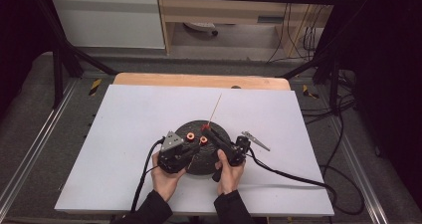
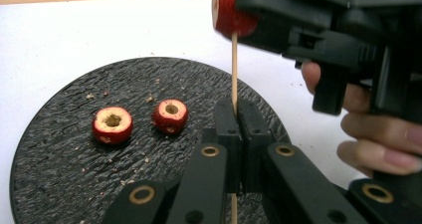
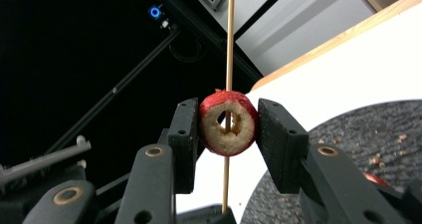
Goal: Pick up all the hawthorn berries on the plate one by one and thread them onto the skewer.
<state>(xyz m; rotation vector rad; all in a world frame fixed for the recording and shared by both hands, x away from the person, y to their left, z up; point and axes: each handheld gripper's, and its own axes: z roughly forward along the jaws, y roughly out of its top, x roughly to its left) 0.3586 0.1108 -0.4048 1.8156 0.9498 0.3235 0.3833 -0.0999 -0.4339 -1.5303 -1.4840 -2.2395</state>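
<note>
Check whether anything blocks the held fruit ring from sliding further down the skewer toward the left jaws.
Nothing visible does: the fruit ring is threaded on the skewer, whose stick runs bare down to the left gripper.

Both forearms come in from the desk's near edge, hands close together. Left gripper (image 2: 234, 134) has its jaws pinched tight together, pointing toward the right gripper (image 3: 229, 129), whose jaws are clamped and angled upward.
</note>
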